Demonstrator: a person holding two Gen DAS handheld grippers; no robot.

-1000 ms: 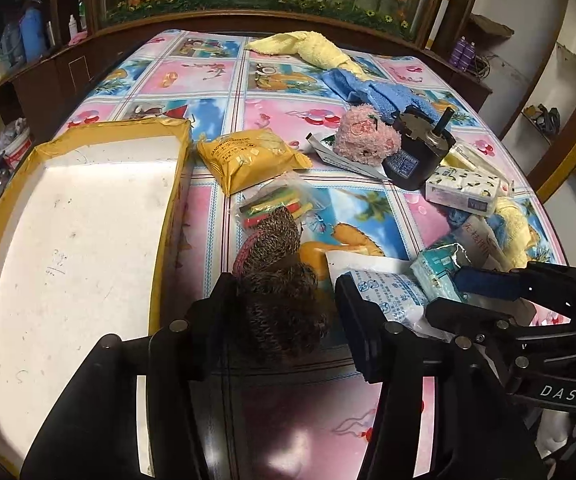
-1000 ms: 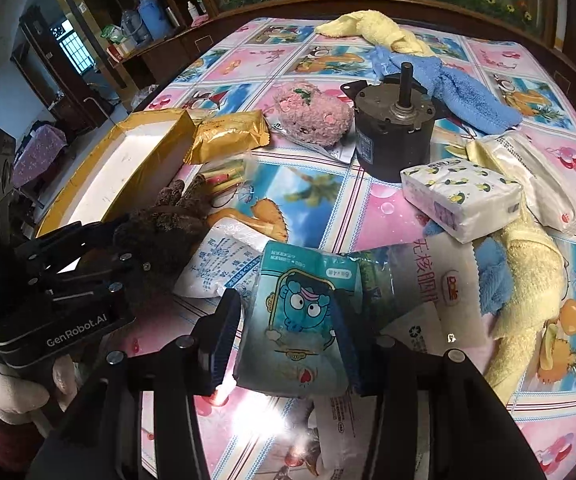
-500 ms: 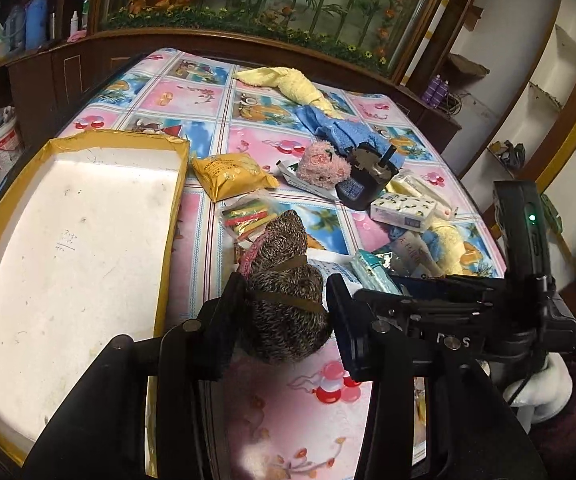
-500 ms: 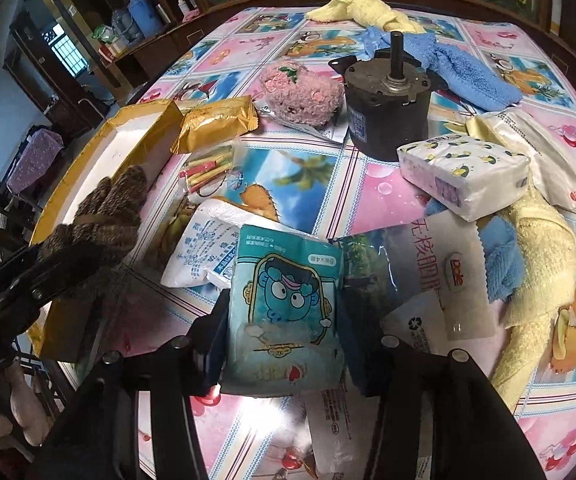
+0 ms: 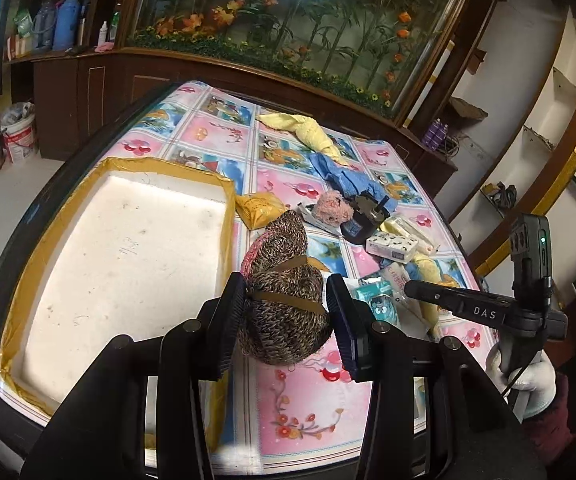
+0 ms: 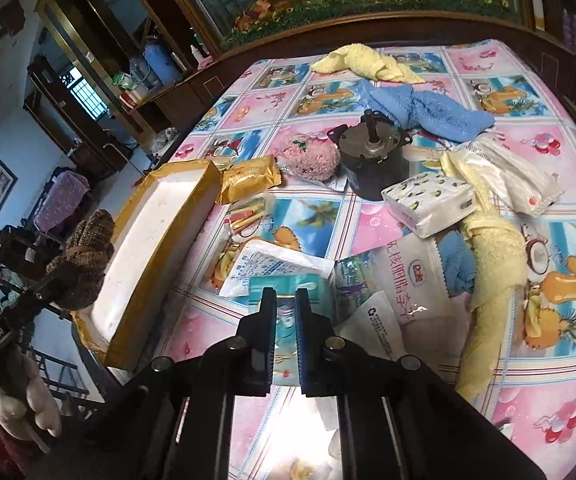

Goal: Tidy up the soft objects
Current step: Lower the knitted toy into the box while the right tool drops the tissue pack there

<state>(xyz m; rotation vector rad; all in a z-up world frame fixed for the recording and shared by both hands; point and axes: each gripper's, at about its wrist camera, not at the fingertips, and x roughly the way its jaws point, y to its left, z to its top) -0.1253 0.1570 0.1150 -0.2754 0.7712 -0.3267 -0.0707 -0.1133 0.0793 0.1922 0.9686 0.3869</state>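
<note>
on my left the foam tray sits bare. my left gripper is clamped on the knitted gloves, lifted above the table, long axis pointing away from me. my right gripper pinches the teal packet edge-on, fingers nearly together.

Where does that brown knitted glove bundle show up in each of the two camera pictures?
Left wrist view: brown knitted glove bundle sits low in the centre, clamped between the left tongs.
Right wrist view: same bundle at the far left edge, beside the tray.
Shared landmark: the yellow-rimmed white tray.
</note>
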